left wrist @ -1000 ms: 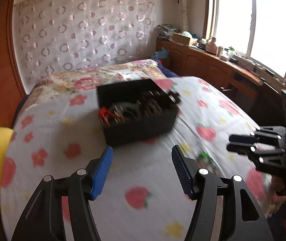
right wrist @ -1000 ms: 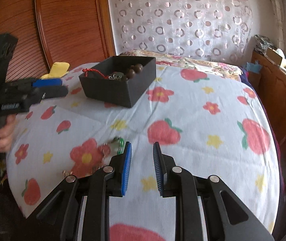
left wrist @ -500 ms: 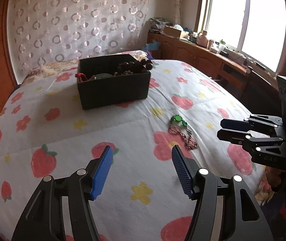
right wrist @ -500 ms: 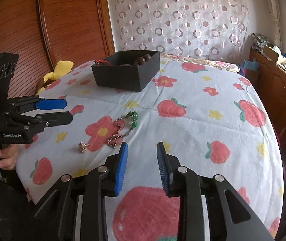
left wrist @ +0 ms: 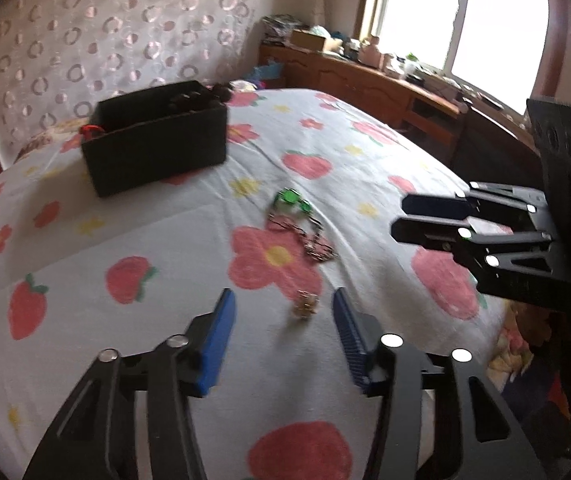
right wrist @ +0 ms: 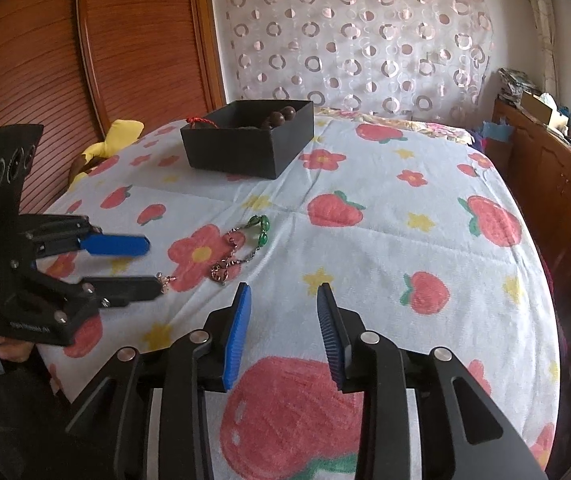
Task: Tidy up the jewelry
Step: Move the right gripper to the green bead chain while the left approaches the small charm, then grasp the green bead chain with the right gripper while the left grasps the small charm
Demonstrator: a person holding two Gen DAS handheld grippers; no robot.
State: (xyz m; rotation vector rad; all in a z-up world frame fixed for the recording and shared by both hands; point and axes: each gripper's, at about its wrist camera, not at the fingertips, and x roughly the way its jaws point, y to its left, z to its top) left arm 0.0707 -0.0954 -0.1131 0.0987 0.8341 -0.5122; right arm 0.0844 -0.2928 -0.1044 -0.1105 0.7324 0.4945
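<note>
Jewelry lay loose on the flowered bedspread (left wrist: 165, 240). From the left wrist view, a chain bracelet with green stones (left wrist: 299, 220) rested near the middle of the spread, and a small gold piece (left wrist: 305, 305) sat just ahead of the left gripper (left wrist: 283, 322), whose blue pads stood wide apart, holding nothing. A black box (left wrist: 157, 148) of beads stood farther back. The right gripper (left wrist: 429, 220) hovered at right.

From the right wrist view, the right gripper (right wrist: 283, 320) was parted and empty. The left gripper (right wrist: 125, 264) hung over the small piece (right wrist: 165, 280); bracelet (right wrist: 245, 240) lay beside, box (right wrist: 249, 140) beyond.
</note>
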